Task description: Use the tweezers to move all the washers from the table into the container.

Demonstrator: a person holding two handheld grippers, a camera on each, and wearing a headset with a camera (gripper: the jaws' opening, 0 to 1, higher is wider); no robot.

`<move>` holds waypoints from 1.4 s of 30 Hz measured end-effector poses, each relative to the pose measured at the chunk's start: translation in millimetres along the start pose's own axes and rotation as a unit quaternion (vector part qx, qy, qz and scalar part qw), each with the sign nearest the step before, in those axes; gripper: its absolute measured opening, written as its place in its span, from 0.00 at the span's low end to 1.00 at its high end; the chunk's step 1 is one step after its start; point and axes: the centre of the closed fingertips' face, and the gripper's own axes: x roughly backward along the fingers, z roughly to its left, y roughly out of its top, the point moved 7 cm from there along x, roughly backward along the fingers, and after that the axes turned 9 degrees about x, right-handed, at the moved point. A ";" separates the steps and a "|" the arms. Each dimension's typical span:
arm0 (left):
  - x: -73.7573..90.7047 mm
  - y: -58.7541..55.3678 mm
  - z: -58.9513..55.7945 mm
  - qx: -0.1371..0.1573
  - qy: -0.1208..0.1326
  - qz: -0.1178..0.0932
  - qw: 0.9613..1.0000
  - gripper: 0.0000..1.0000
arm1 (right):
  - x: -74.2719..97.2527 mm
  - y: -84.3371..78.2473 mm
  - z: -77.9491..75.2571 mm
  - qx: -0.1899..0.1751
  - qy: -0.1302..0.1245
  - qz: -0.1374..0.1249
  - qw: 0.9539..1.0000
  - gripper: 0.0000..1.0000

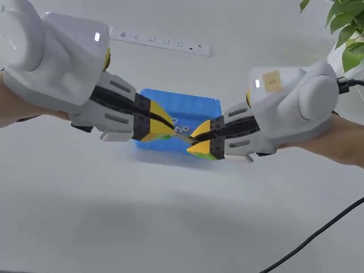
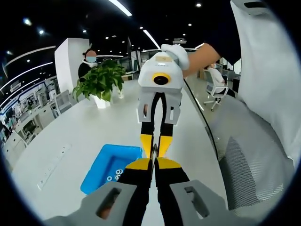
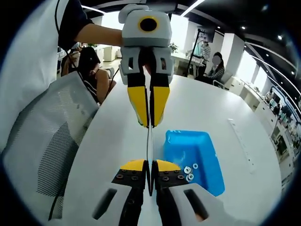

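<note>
Thin tweezers (image 3: 150,141) are seen most plainly in the right gripper view, clamped at one end by the right gripper (image 3: 151,165) and pinched at the other by the left gripper (image 3: 149,123). In the head view both are held tip to tip above the table (image 1: 170,216). Just beyond, washers (image 3: 190,170) are gathered inside a blue container (image 3: 188,143). A potted plant (image 2: 99,80) is added by the left gripper view.

Desk (image 1: 170,227): white, plain surface.
Centre: blue container (image 1: 199,108).
Far: white power strip (image 1: 162,42).
Far right: potted plant (image 1: 346,34).
Near right: black cable (image 1: 318,233).
</note>
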 end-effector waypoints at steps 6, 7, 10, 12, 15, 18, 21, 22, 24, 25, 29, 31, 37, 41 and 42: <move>-14.2 -27.7 -1.9 -0.008 -0.001 0.059 0.998 0.04 | -11.2 -7.4 6.3 0.001 0.014 0.015 1.000 0.08; -20.1 -32.9 0.1 -0.004 0.000 0.059 0.998 0.04 | -16.5 -12.3 6.4 0.003 0.016 0.025 1.000 0.08; -30.5 -44.9 2.0 0.010 -0.001 0.066 0.998 0.05 | -25.7 -19.3 3.9 -0.007 0.016 0.032 0.999 0.08; -35.6 -54.5 5.1 0.021 0.007 0.080 0.997 0.05 | -32.4 -22.5 4.4 -0.007 0.021 0.039 0.999 0.08; -39.8 -62.0 7.0 0.034 0.009 0.080 0.996 0.05 | -43.2 -28.4 10.1 -0.001 0.038 0.048 0.998 0.08; -40.9 -67.2 8.8 0.042 0.014 0.085 0.995 0.05 | -50.5 -33.5 15.2 0.004 0.049 0.054 0.997 0.08; -41.0 -71.2 8.6 0.050 0.013 0.088 0.995 0.05 | -54.9 -39.1 17.3 -0.002 0.053 0.056 0.997 0.08; -41.2 -72.7 8.8 0.050 0.013 0.090 0.995 0.05 | -55.5 -39.6 16.8 -0.003 0.051 0.057 0.997 0.08; -41.6 -75.0 8.2 0.053 0.012 0.094 0.994 0.05 | -55.5 -39.6 16.9 -0.007 0.050 0.057 0.997 0.08; -41.7 -76.0 7.9 0.052 0.012 0.097 0.994 0.07 | -56.1 -40.4 17.6 -0.004 0.050 0.059 0.997 0.08; -41.7 -78.6 6.3 0.059 0.011 0.101 0.993 0.08 | -57.9 -43.4 20.0 0.008 0.048 0.072 0.996 0.09; -41.9 -79.6 5.4 0.060 0.012 0.104 0.993 0.09 | -58.5 -44.9 21.6 0.019 0.049 0.079 0.995 0.09; -40.0 -77.2 2.8 0.062 0.016 0.103 0.993 0.10 | -59.0 -46.1 24.5 0.044 0.051 0.100 0.993 0.10; -37.6 -77.1 1.7 0.062 0.019 0.106 0.992 0.11 | -61.2 -48.1 30.5 0.059 0.068 0.119 0.989 0.12; -36.0 -76.7 0.7 0.062 0.020 0.106 0.992 0.11 | -58.5 -45.5 29.8 0.059 0.065 0.121 0.989 0.11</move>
